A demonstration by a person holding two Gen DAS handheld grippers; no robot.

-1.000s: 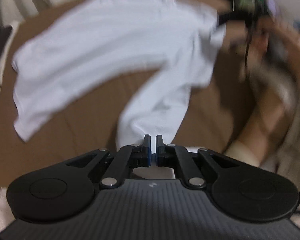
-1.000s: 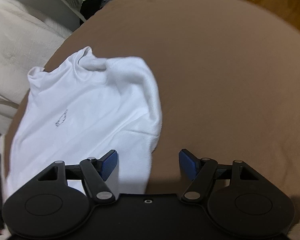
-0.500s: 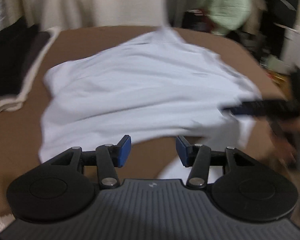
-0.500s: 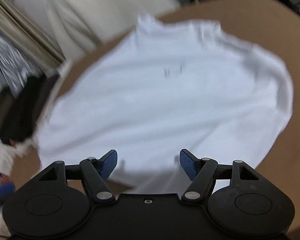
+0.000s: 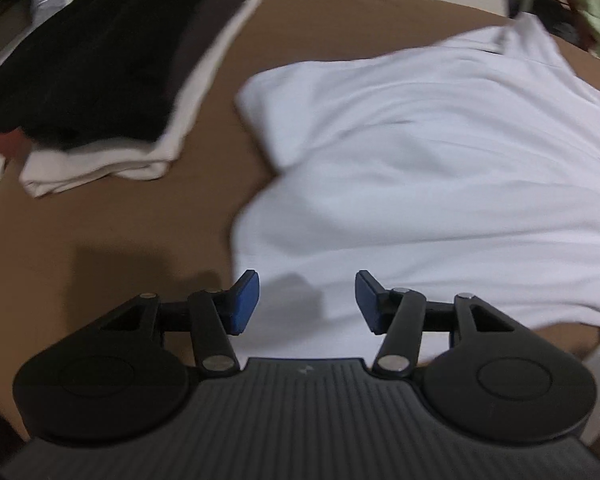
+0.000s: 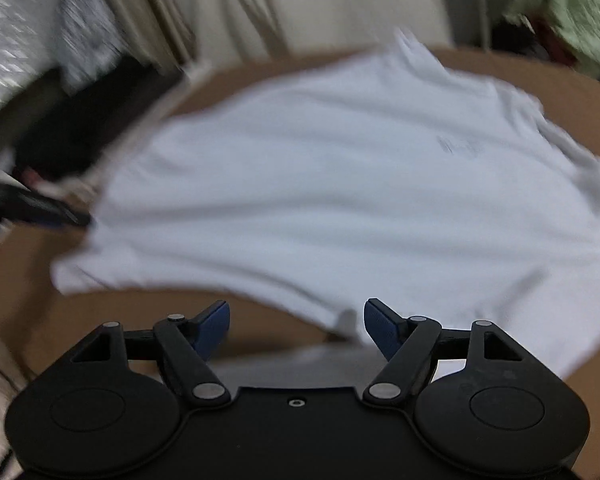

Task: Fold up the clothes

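Two hand-held grippers show, one per view, both spread wide with nothing between their blue pads.

The left hand-held gripper (image 5: 307, 300) hangs over the near left corner of the white shirt (image 5: 440, 168). Its left pad (image 5: 244, 300) sits about over the shirt's left edge, and its right pad (image 5: 368, 300) is over the cloth. Whether the pads touch the fabric cannot be told; a soft shadow falls on the shirt between them. The shirt lies spread on the brown bed (image 5: 100, 224), with a sleeve folded in along its left side and the collar at the far end. To the left of the shirt, apart from it, is a stack of folded clothes (image 5: 100, 80), dark on top and white beneath.

The right hand-held gripper (image 6: 296, 330) is just above the shirt's (image 6: 340, 184) near hem. Its right pad (image 6: 380, 334) sits at the hem's edge, and its left pad (image 6: 212, 328) is over bare bed (image 6: 140, 312). The view is blurred, so contact cannot be judged. A small dark mark shows on the chest towards the right. At the left edge of this view a dark, smeared shape reaches to the shirt's left side; it is too blurred to identify. Pale curtains (image 6: 300, 4) hang behind the bed.
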